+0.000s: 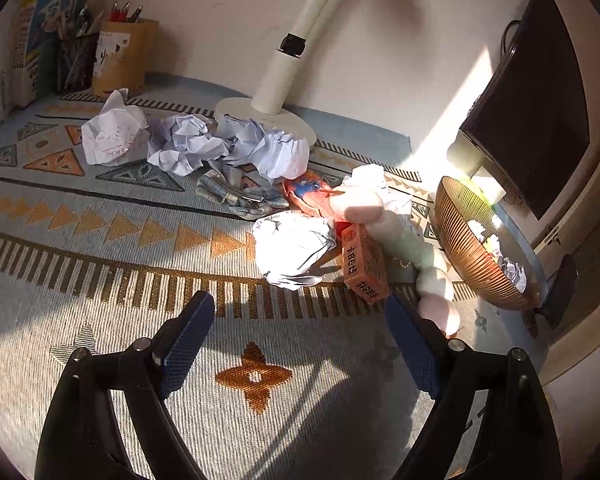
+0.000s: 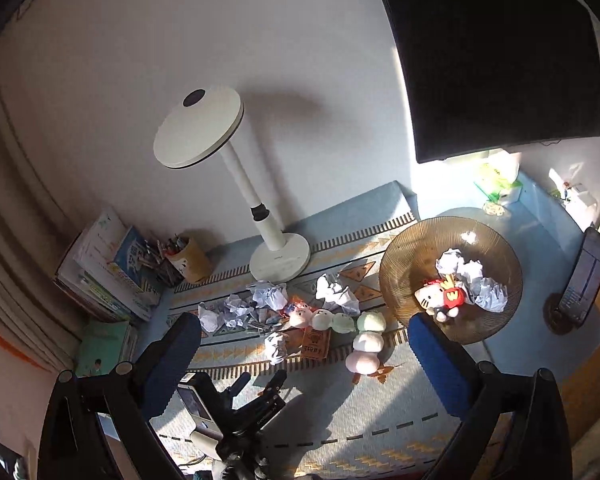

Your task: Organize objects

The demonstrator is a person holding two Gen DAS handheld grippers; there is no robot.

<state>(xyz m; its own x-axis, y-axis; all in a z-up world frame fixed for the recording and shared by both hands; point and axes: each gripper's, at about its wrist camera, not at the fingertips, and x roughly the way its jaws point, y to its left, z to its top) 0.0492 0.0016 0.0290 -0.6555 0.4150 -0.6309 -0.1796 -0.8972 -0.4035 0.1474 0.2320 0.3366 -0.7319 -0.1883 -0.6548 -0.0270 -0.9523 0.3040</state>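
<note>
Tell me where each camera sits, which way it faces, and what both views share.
Left wrist: low over the patterned woven mat, facing the crumpled white paper balls near the wall; its open blue-padded left gripper frames the bottom.
Right wrist: higher, looking down at the ribbed brown bowl holding a small white cat plush; its open right gripper and the left tool show.
Shared: white round-based desk lamp, orange printed box, pastel segmented caterpillar plush, bowl, papers.

The left wrist view sat low and close over the patterned woven table cover (image 1: 100,240), facing the wall. The right wrist view looked down from higher, sharing the crumpled white paper balls (image 1: 188,148) (image 2: 268,296) and ribbed amber glass bowl (image 1: 460,232) (image 2: 404,264).
</note>
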